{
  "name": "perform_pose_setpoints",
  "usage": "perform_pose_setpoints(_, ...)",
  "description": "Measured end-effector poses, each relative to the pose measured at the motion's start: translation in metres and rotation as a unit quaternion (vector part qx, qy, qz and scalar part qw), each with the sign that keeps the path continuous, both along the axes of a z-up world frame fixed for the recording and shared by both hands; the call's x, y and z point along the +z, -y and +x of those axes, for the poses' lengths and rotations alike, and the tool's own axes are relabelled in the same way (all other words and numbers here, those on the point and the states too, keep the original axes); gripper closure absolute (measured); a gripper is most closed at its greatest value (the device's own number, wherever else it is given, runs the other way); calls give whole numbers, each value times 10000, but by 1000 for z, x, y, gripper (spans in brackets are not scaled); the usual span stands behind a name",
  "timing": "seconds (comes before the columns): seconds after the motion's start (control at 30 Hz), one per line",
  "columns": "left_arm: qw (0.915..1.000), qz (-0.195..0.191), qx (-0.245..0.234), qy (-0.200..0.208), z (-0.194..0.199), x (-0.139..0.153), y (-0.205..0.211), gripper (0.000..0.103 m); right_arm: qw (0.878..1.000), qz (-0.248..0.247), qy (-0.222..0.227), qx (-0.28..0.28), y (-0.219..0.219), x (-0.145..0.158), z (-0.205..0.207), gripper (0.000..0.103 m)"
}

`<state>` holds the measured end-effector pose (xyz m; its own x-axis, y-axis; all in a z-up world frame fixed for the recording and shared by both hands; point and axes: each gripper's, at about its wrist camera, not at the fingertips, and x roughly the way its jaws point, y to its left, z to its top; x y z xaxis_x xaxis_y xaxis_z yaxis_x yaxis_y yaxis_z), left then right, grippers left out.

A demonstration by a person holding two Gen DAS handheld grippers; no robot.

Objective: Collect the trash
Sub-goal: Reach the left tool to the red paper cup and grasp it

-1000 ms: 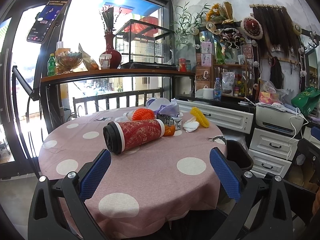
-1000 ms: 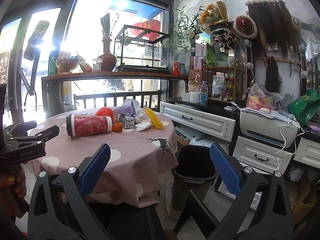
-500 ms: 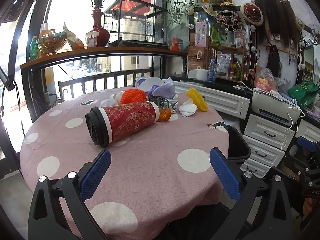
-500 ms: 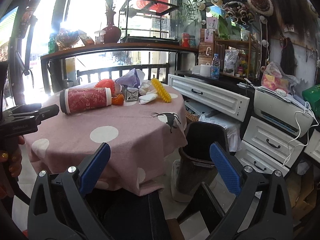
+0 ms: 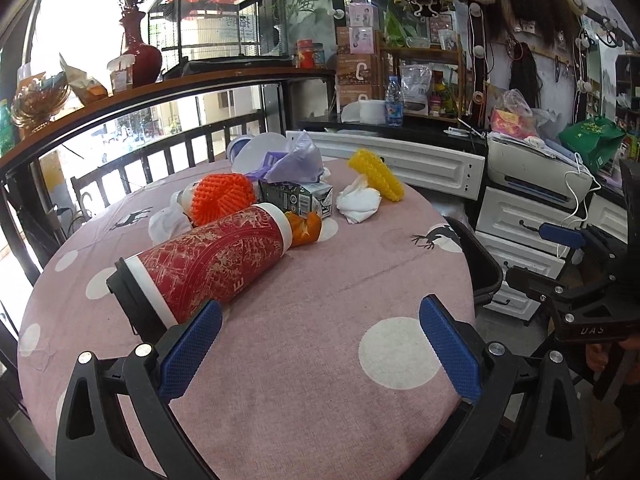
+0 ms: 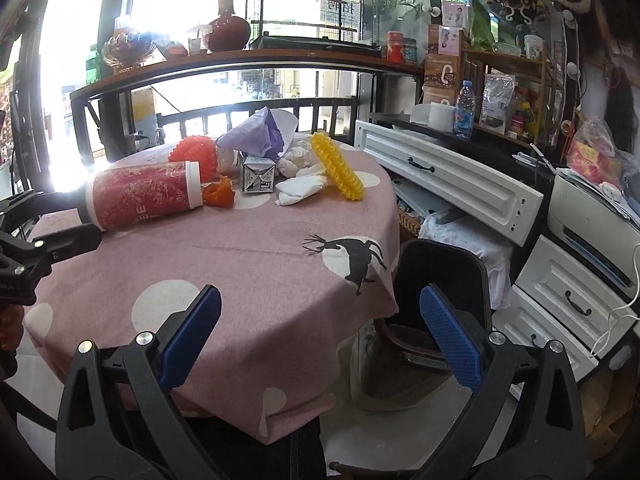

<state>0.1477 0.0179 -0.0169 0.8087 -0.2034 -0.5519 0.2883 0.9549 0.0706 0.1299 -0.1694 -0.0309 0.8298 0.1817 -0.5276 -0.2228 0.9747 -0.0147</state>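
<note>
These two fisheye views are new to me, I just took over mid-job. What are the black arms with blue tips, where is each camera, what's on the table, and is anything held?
Each view comes from a camera on a hand-held gripper that a person carries. The blue pads are its fingertips. The left hand-held gripper and right hand-held gripper are both open and hold nothing. On the pink polka-dot tablecloth lie a red patterned cylindrical cup with a black lid, an orange spiky ball, a yellow spiky roll, a small dark carton, a crumpled white tissue and a purple plastic bag. A black trash bin stands beside the table.
</note>
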Motion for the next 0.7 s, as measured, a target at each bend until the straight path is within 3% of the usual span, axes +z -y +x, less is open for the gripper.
perform_pose_setpoints(0.13, 9972, 374, -492, -419, 23, 10, 1, 5, 9998, 113, -122, 145, -4, 5, 18, 5)
perform_pose_setpoints(0.27, 9852, 934, -1052, -976, 53, 21, 1, 5, 9988, 256, -340, 234, -5, 5, 32, 5)
perform_pose_setpoints(0.43, 9573, 1924, -1355, -1680, 101, 19, 1, 5, 9976, 425, -504, 219, -4, 1, 38, 5)
perform_pose_setpoints(0.57, 9412, 2126, -1398, -2222, 138, 16, -2, 6, 9969, 512, -559, 196, 0, -1, 37, 5)
perform_pose_setpoints(0.7, 9104, 2574, -1570, -2834, 165, 0, 6, 6, 9964, 535, -643, 134, 6, -3, 37, 5)
